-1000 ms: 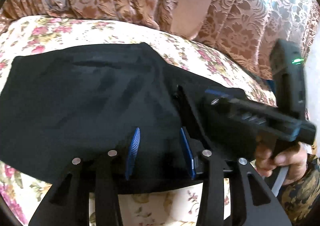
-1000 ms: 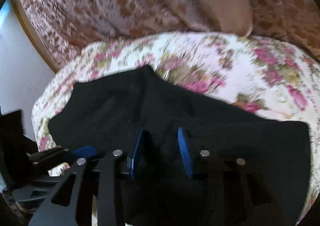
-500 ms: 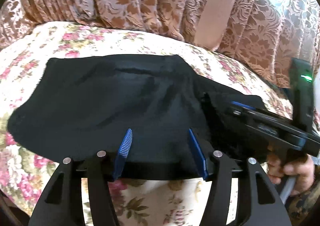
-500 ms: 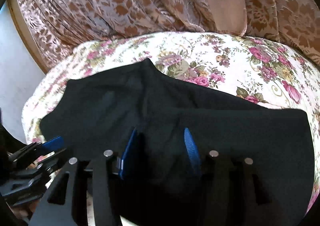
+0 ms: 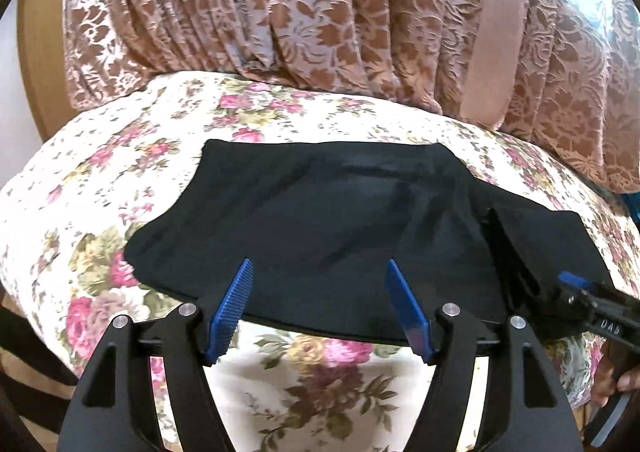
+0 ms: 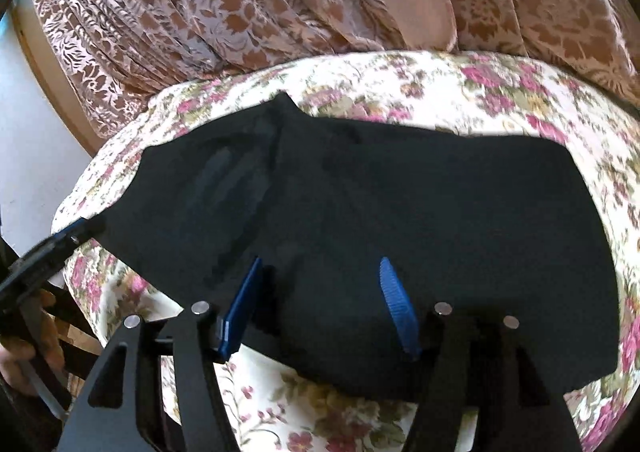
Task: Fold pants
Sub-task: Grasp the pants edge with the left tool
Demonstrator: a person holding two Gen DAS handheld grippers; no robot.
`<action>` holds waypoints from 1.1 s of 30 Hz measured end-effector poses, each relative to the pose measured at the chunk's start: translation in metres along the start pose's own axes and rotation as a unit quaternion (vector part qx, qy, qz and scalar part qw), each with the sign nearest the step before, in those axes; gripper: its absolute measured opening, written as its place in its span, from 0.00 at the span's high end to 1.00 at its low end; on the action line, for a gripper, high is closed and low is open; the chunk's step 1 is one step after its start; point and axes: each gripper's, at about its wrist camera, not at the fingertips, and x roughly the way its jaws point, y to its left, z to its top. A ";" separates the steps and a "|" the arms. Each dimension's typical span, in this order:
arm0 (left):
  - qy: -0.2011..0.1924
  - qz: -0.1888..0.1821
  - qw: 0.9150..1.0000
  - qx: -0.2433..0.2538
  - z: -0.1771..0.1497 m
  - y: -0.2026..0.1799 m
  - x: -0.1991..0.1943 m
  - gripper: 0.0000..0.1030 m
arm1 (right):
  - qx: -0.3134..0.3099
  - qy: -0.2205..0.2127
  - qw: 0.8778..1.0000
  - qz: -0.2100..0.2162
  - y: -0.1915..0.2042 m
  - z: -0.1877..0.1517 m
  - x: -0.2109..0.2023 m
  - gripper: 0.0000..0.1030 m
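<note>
The black pants (image 5: 320, 220) lie folded flat on the floral bedspread (image 5: 100, 172); they also show in the right wrist view (image 6: 400, 204). My left gripper (image 5: 320, 272) is open and empty, its blue pads just above the pants' near edge. My right gripper (image 6: 320, 268) is open and empty, hovering over the near edge of the pants at their right part. The right gripper also shows at the right of the left wrist view (image 5: 520, 276), and the left gripper shows at the left of the right wrist view (image 6: 60, 244).
A brown patterned curtain (image 5: 320, 12) hangs behind the bed, also in the right wrist view (image 6: 240, 4). A pale wall (image 6: 28, 132) stands at the left. The bedspread's near edge (image 5: 320, 392) drops off just below the grippers.
Both grippers have opened wider and pulled back toward the near edge of the bed. The pants now lie flat and free of both.
</note>
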 end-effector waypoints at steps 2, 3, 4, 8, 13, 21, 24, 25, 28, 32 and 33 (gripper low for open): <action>-0.002 0.004 1.000 -0.002 -0.001 0.002 -0.003 0.34 | -0.003 -0.001 1.000 -0.003 0.002 -0.002 0.002 0.38; -0.003 0.006 1.000 -0.004 -0.001 0.004 -0.004 0.34 | -0.005 -0.001 1.000 -0.005 0.002 -0.002 0.002 0.37; -0.004 0.005 1.000 -0.006 -0.001 0.005 -0.005 0.34 | -0.007 -0.001 1.000 -0.008 0.003 -0.003 0.003 0.36; 0.004 -0.008 1.000 -0.023 -0.001 0.012 -0.005 0.34 | -0.008 -0.002 1.000 -0.010 0.004 -0.005 0.005 0.35; 0.021 -0.011 0.998 -0.057 -0.007 0.028 0.002 0.34 | -0.005 -0.003 1.000 -0.009 0.002 -0.005 0.006 0.33; 0.038 -0.024 0.986 -0.158 -0.021 0.081 0.007 0.34 | -0.007 -0.002 1.000 -0.009 0.002 -0.005 0.006 0.31; 0.037 -0.044 0.968 -0.243 -0.030 0.119 0.008 0.34 | -0.007 -0.002 1.000 -0.009 0.003 -0.005 0.006 0.31; 0.038 -0.055 0.959 -0.274 -0.033 0.132 0.008 0.34 | -0.007 -0.002 1.000 -0.009 0.003 -0.005 0.006 0.30; 0.043 -0.082 0.933 -0.348 -0.044 0.163 0.014 0.34 | -0.007 -0.003 1.000 -0.007 0.004 -0.005 0.007 0.29; 0.053 -0.124 0.898 -0.419 -0.055 0.187 0.026 0.34 | -0.007 -0.004 1.000 -0.005 0.004 -0.004 0.008 0.29; 0.051 -0.130 0.893 -0.427 -0.055 0.190 0.028 0.34 | -0.007 -0.004 1.000 -0.005 0.004 -0.004 0.008 0.29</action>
